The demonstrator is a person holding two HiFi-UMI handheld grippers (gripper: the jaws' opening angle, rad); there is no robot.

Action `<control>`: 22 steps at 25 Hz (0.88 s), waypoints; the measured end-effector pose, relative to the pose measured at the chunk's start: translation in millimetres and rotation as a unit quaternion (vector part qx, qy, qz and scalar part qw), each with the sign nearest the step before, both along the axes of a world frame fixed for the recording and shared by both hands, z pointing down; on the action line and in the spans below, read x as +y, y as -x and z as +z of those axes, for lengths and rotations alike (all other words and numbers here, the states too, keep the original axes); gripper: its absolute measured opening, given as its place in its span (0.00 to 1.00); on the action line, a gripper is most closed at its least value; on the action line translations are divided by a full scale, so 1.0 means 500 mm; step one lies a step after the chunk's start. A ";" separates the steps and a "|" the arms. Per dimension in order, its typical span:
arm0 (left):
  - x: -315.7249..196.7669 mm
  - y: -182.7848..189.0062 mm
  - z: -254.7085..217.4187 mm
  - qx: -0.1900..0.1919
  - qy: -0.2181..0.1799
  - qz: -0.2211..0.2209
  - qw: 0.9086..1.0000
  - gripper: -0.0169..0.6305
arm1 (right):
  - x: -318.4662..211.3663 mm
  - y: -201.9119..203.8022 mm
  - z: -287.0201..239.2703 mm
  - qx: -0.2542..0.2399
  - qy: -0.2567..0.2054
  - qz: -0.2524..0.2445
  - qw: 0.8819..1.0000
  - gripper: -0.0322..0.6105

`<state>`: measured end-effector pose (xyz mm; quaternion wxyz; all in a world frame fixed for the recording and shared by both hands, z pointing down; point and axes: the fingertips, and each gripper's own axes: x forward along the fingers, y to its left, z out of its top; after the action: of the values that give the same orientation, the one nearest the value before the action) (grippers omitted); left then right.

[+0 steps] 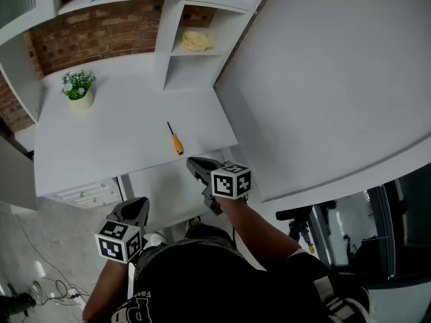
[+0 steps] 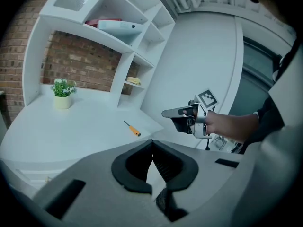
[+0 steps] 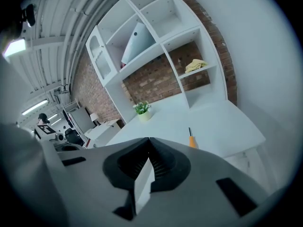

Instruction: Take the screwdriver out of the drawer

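Note:
An orange-handled screwdriver [image 1: 176, 140] lies flat on the white desk top [image 1: 114, 133], near its front right corner, with its thin black shaft pointing to the back. It also shows as the screwdriver [image 2: 133, 130] in the left gripper view and the screwdriver [image 3: 191, 139] in the right gripper view. My right gripper [image 1: 193, 161] hangs just in front of the desk edge, a little short of the handle, jaws together and holding nothing. My left gripper [image 1: 138, 204] is lower and further back from the desk, also shut and holding nothing. A white drawer unit [image 1: 87, 195] sits under the desk at the left, its drawers closed.
A small potted plant [image 1: 79, 89] stands at the desk's back left. White shelves rise behind the desk, with a yellow cloth [image 1: 197, 41] in one cubby and a brick wall behind. A large white panel [image 1: 323, 79] bounds the right side. Cables lie on the floor [image 1: 60, 289].

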<state>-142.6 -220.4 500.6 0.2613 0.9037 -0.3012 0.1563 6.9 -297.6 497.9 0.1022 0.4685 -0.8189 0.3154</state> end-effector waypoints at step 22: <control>0.103 -0.112 -0.119 0.105 -0.005 -0.056 0.993 0.05 | 0.229 -0.033 -0.113 0.006 -0.087 -0.087 0.992 0.06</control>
<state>-86.7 -168.8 440.9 0.2956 0.8981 -0.3227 0.0440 23.6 -183.1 441.2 0.0930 0.4047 -0.8801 0.2304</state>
